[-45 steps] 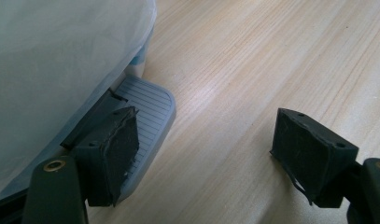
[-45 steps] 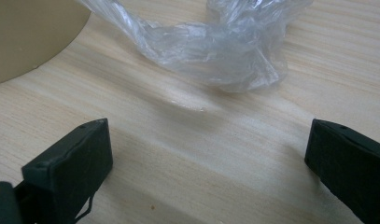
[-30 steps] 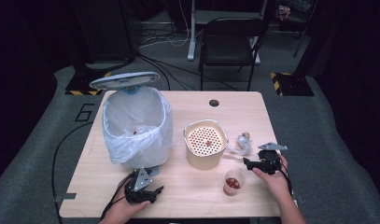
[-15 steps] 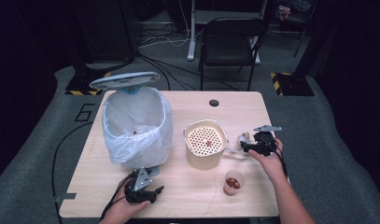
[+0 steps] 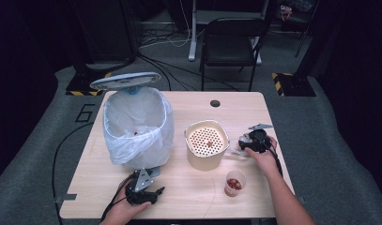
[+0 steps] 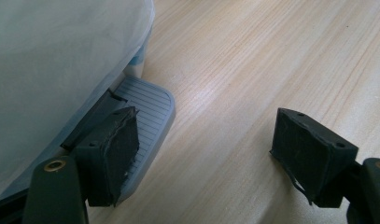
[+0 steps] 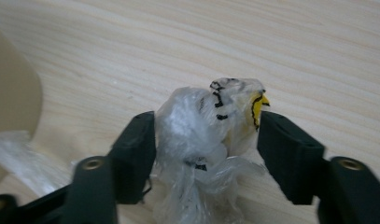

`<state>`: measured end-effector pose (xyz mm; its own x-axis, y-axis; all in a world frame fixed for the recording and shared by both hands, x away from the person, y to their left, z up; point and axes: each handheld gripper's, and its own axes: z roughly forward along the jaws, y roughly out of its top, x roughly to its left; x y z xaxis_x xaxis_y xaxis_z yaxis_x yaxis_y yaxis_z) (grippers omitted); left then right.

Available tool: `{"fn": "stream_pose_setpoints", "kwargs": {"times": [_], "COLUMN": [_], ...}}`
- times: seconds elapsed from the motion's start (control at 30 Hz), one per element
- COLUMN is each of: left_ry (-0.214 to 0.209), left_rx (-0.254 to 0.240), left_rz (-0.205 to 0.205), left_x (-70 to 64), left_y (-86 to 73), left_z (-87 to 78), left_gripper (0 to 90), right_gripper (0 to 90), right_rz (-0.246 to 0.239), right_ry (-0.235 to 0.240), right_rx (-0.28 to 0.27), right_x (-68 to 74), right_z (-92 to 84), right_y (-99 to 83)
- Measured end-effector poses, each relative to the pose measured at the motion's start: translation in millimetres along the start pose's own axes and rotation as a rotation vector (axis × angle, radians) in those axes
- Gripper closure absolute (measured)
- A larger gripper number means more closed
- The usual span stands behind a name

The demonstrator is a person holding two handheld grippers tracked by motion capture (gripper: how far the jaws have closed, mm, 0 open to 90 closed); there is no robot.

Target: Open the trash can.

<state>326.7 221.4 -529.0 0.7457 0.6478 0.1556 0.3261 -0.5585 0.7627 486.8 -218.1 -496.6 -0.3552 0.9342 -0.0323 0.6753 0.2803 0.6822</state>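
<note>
**Wrapper between closing jaws, bin pedal within reach**

Plastic, crumpled into a clear wad with black and yellow print, lies on the table (image 5: 179, 187) just right of the perforated beige basket (image 5: 206, 143); this wrapper (image 7: 211, 135) sits squarely between the jaws of the right gripper (image 7: 206, 144). Those jaws have just been closing around it. The left pad seems to touch the film, while the right pad stands at its printed edge with little or no gap, so a firm clamp cannot be confirmed. My reading is that the wad is being taken for the lined trash bin (image 5: 137, 126), whose lid (image 5: 125, 80) is tipped up.

That would explain the left gripper (image 6: 204, 154): it rests low on the table with its jaws wide apart and nothing between them, one pad right beside the bin's grey ribbed pedal (image 6: 148, 121), likely placed there to work or steady the bin.

In the high view the wrapper is mostly covered by the right gripper (image 5: 248, 143) and hand (image 5: 263, 157), and how far the film trails is hard to tell. A small cup (image 5: 234, 183) of reddish bits stands near the table's front edge; its contents are too small to identify. The bin's inside shows little beyond a dark speck.
</note>
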Motion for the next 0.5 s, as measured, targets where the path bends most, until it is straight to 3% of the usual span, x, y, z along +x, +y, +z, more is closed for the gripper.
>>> {"fn": "stream_pose_setpoints", "kwargs": {"times": [0.13, 0.27, 0.5], "left_ry": [0.000, 0.000, 0.002], "left_rx": [0.000, 0.000, 0.001], "left_rz": [0.000, 0.000, 0.002], "left_x": [0.0, 0.0, -0.1], "left_y": [0.0, 0.0, 0.1], "left_z": [0.0, 0.0, 0.0], "left_gripper": [22.8, 22.8, 22.8], "right_gripper": [62.7, 66.6, 67.6], "right_rz": [-0.009, -0.027, -0.016], "right_ry": [0.006, 0.029, 0.051], "right_rx": [-0.009, 0.001, 0.014], "right_x": [0.5, 0.0, -0.6], "right_z": [-0.8, 0.3, 4.9], "right_y": [0.3, -0.4, -1.6]}}
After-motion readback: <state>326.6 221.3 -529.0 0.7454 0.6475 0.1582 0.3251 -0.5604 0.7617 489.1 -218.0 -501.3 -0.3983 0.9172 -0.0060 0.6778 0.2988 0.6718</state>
